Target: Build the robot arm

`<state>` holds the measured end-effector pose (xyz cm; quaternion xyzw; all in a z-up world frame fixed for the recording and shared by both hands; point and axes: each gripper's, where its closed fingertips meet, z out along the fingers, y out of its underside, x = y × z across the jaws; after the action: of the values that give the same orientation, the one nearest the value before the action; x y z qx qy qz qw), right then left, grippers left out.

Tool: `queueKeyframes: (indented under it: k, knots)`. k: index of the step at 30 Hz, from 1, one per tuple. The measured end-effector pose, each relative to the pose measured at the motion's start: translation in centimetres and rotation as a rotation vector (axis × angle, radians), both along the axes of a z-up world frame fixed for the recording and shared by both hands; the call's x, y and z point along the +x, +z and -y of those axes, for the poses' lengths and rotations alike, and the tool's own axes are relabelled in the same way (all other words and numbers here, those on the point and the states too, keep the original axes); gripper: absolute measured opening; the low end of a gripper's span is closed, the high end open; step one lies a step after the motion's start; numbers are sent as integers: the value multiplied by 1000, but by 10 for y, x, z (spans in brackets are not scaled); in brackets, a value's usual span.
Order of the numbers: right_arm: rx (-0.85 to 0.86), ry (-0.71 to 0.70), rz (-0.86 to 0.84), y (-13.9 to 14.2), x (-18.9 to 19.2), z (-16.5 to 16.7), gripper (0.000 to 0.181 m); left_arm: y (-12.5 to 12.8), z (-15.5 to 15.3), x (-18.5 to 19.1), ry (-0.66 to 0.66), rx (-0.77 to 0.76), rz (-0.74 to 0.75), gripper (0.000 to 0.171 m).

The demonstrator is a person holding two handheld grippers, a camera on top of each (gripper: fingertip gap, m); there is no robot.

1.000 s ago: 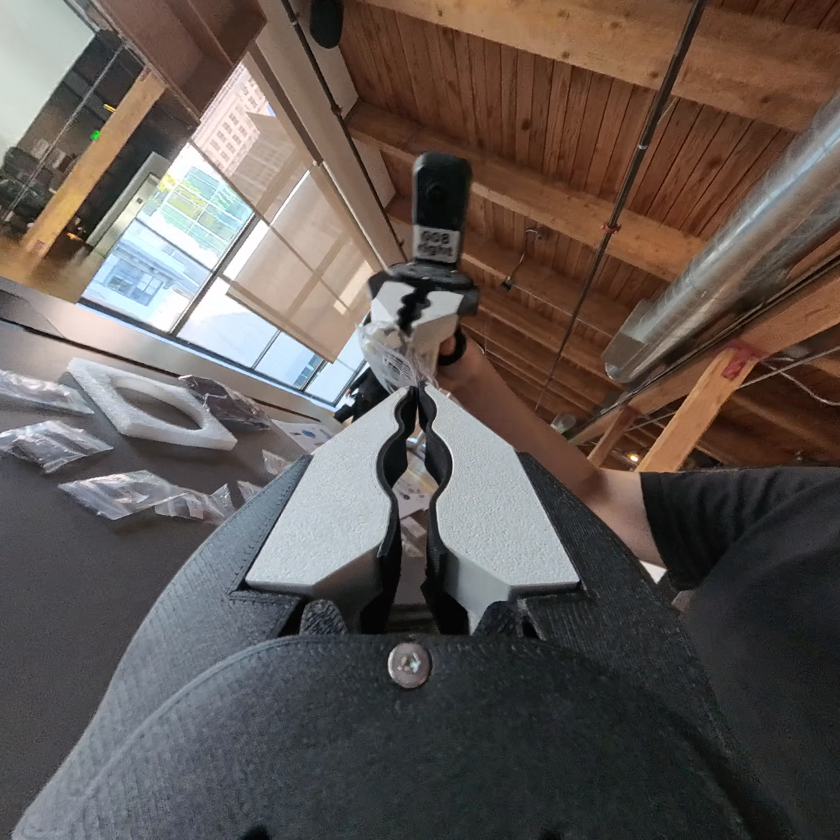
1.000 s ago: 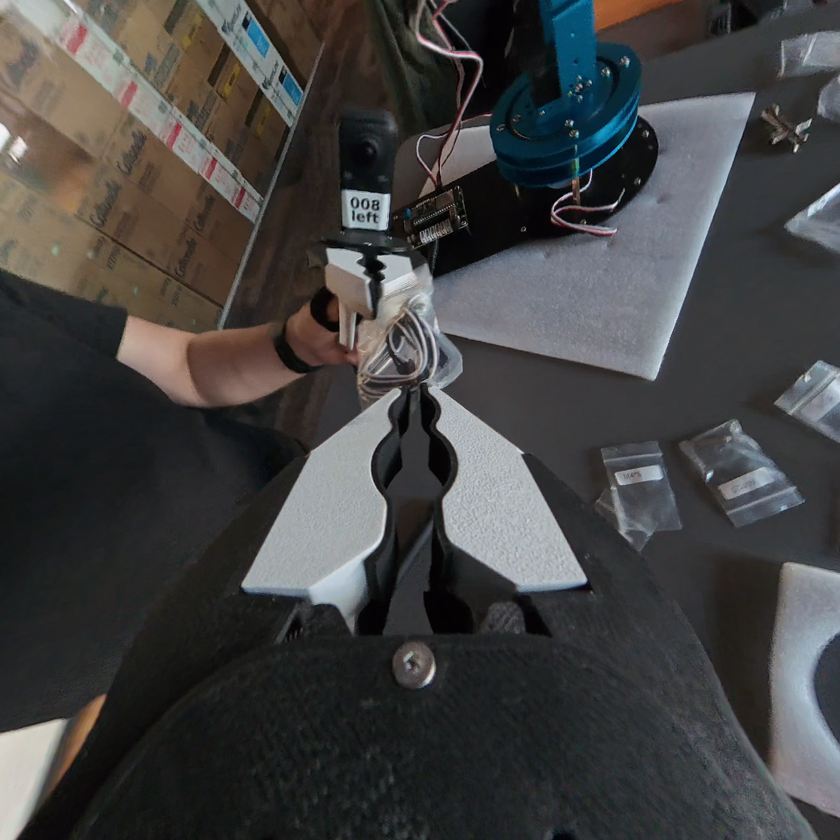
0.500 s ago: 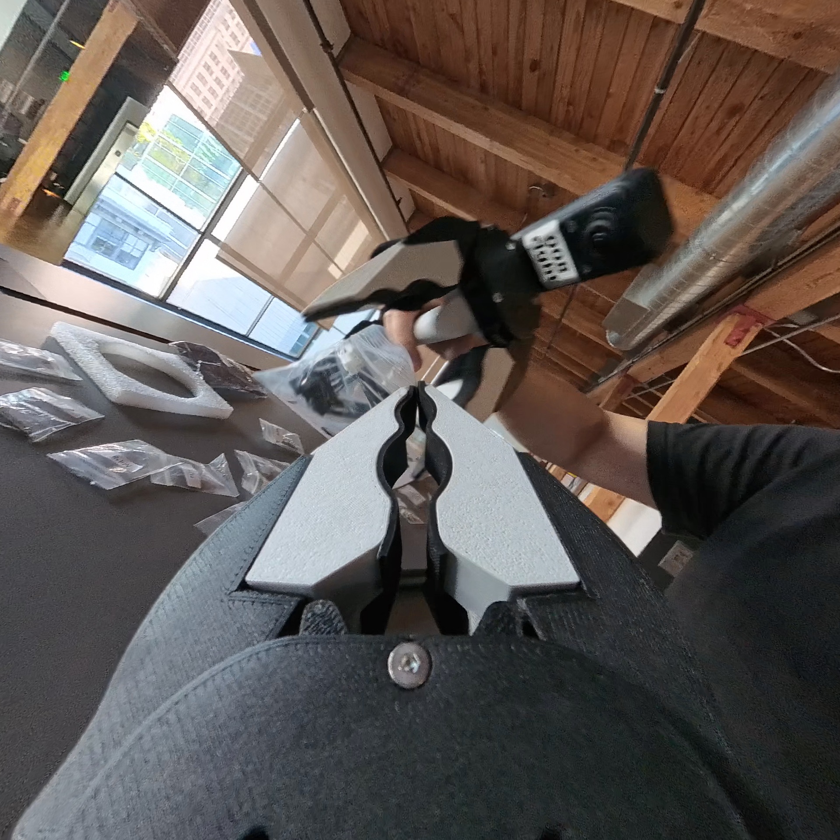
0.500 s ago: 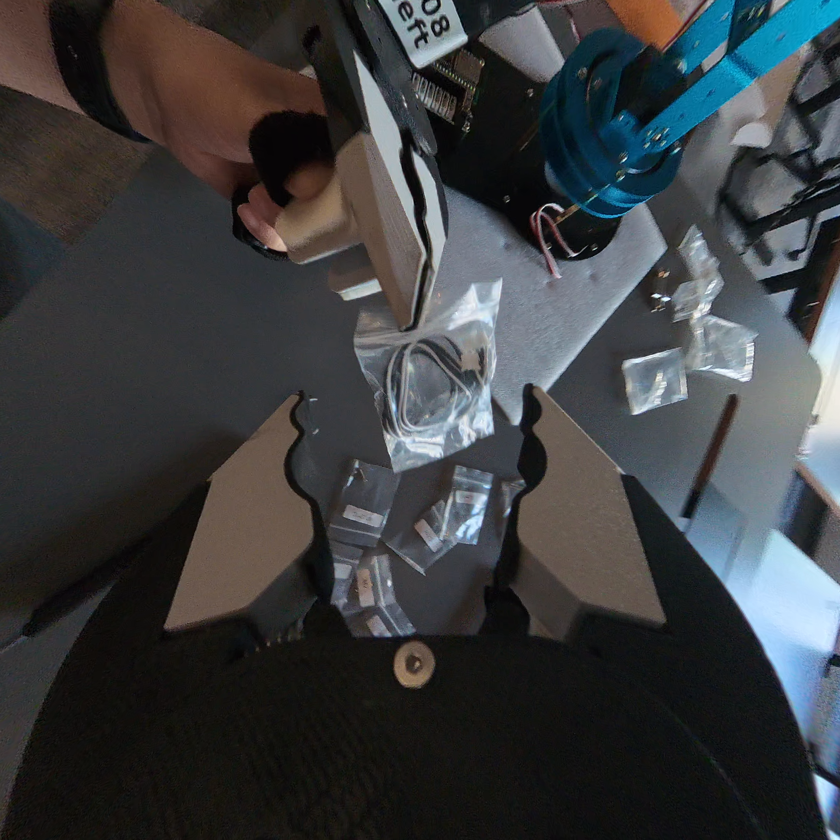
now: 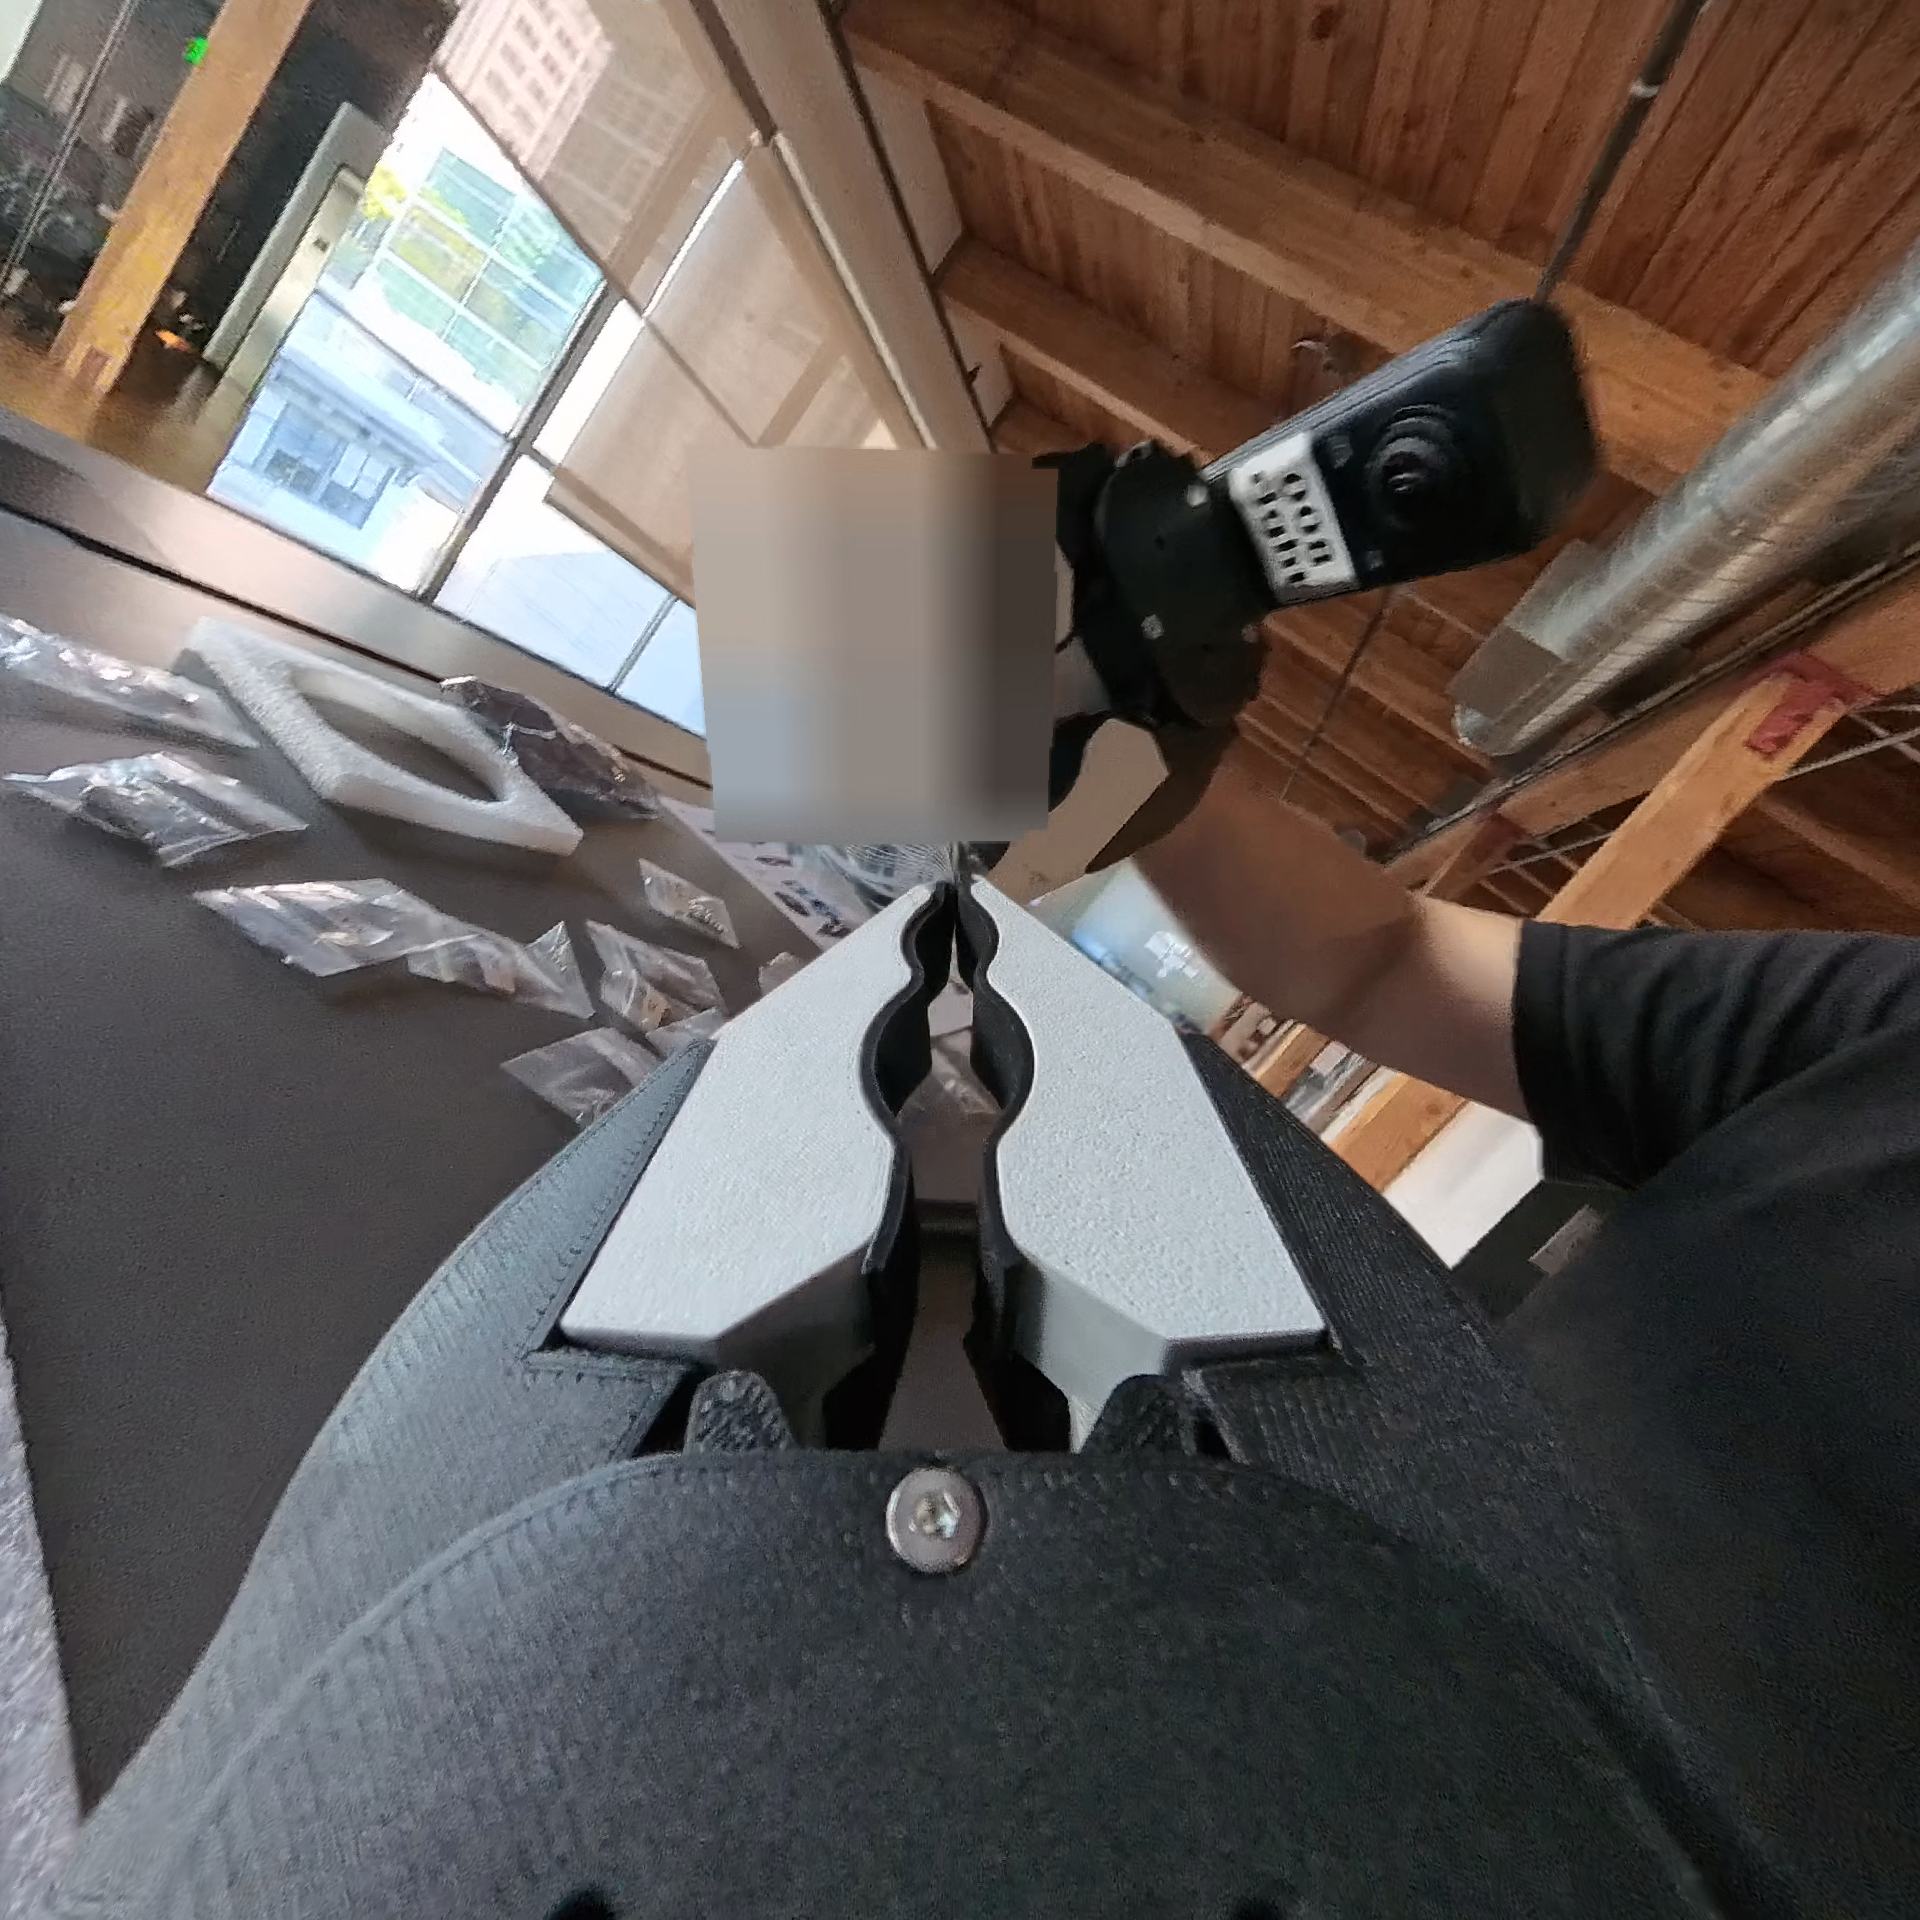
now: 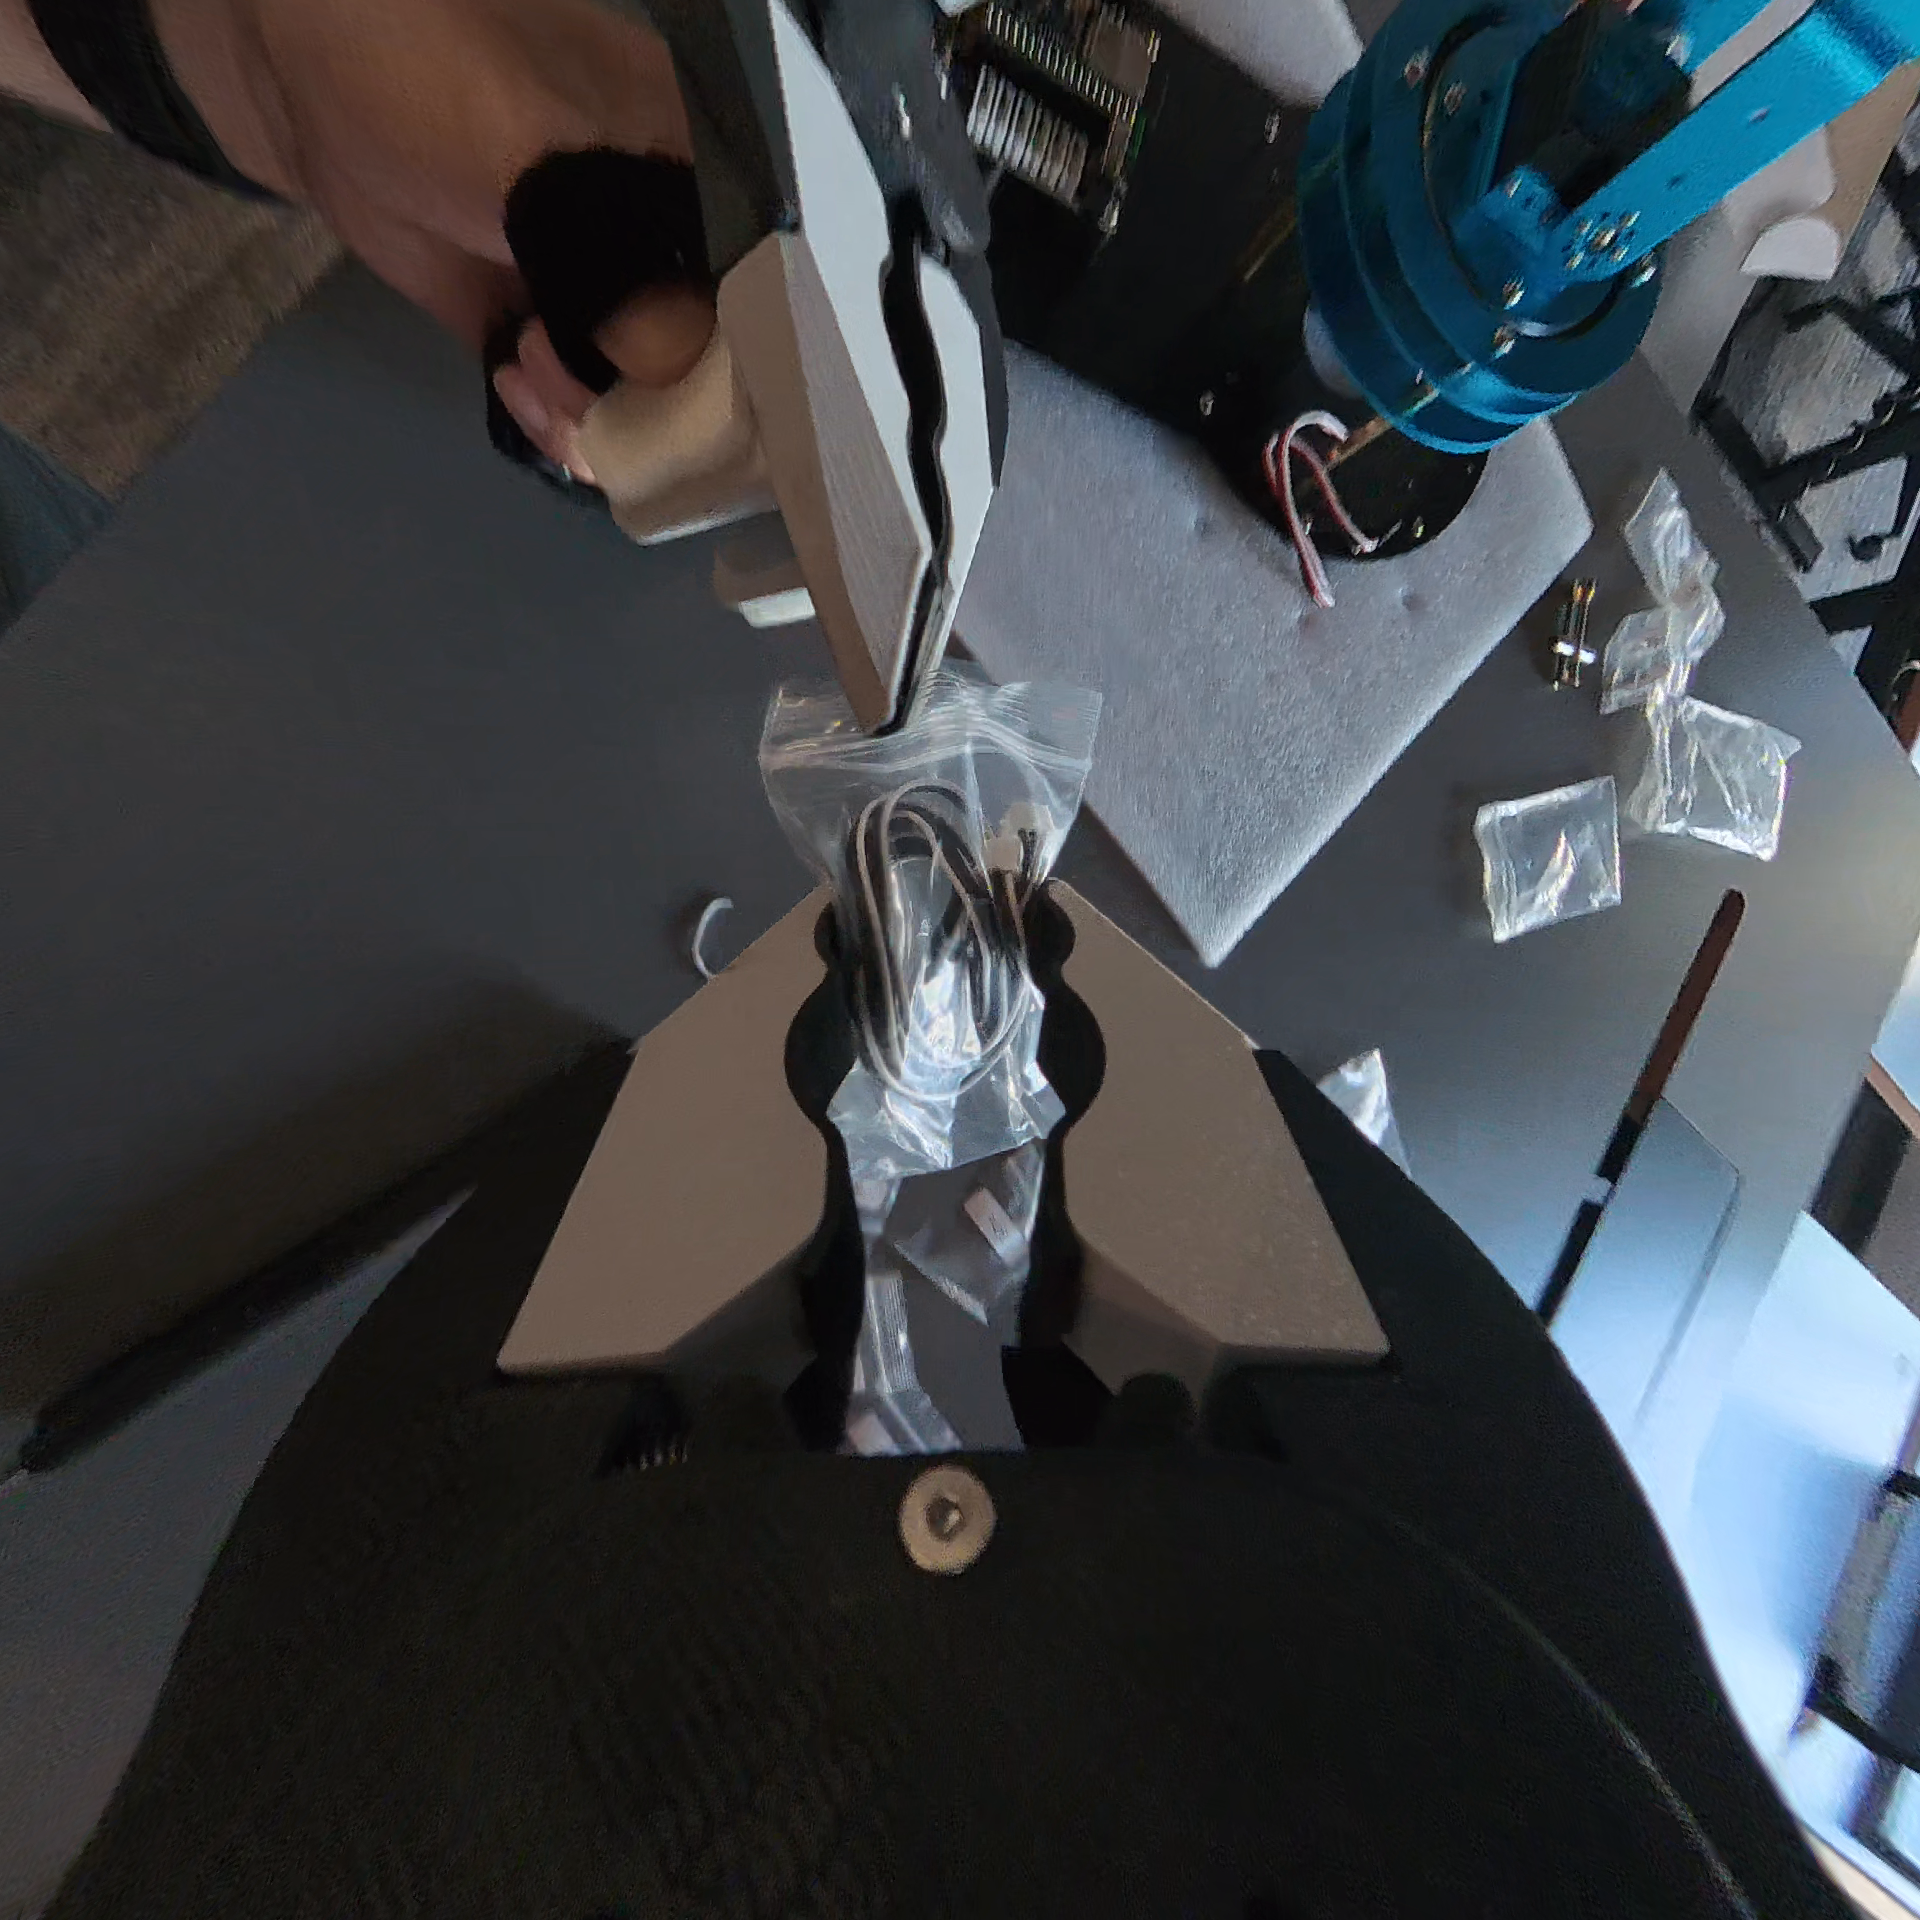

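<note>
**A clear bag of wires strung between two grippers above the desk**

The left gripper (image 6: 920, 691) has its fingers pressed together on the top sealed edge of a small clear bag (image 6: 935, 831), so the bag hangs down from that pinch in mid-air. Inside it a bundle of thin black and white wires (image 6: 935, 935) is coiled, and that weight pulls the plastic straight. The right gripper (image 6: 940, 935) comes at the bag from below, its fingers closed in on the bag's lower half, so that the plastic and wires bunch in the gap between them; they look to be squeezing it, though the fingers do not meet. Held at both ends like this, the bag is kept taut and off the dark desk (image 6: 312, 779).

In the left wrist view the left gripper (image 5: 954, 902) shows its tips nearly touching, and a blur patch hides what lies past them.

Under the bag, on the desk, lie more small clear packets (image 6: 1548, 873), scattered to the right. Farther off a white foam sheet (image 6: 1247, 665) carries a blue metal turntable assembly (image 6: 1475, 229) on a black base, with a circuit board (image 6: 1049, 94) beside it. A white foam frame (image 5: 384, 748) sits at the far left of the desk.
</note>
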<state>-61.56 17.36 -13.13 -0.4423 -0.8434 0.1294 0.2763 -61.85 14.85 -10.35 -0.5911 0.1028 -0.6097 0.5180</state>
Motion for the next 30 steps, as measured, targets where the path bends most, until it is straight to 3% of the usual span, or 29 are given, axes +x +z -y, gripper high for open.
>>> queueKeyframes:
  k: [5, 10, 15, 21, 30]
  knots:
    - [206, 9, 132, -8, 10, -10, 25, -9, -4, 5, 26, -33, -24, 0]
    - [288, 21, 182, -5, 12, -10, 23, -3, 2, 6, -3, 1, 24, 0]
    - [339, 82, 71, 13, 3, -1, 22, 17, 16, 3, -54, 76, 126, 0]
    - [340, 66, -43, 24, 9, -5, 22, 23, 6, -20, 64, 12, 131, 4]
    - [383, 73, -63, 32, 10, -3, 22, 33, 1, -9, 51, -36, 138, 12]
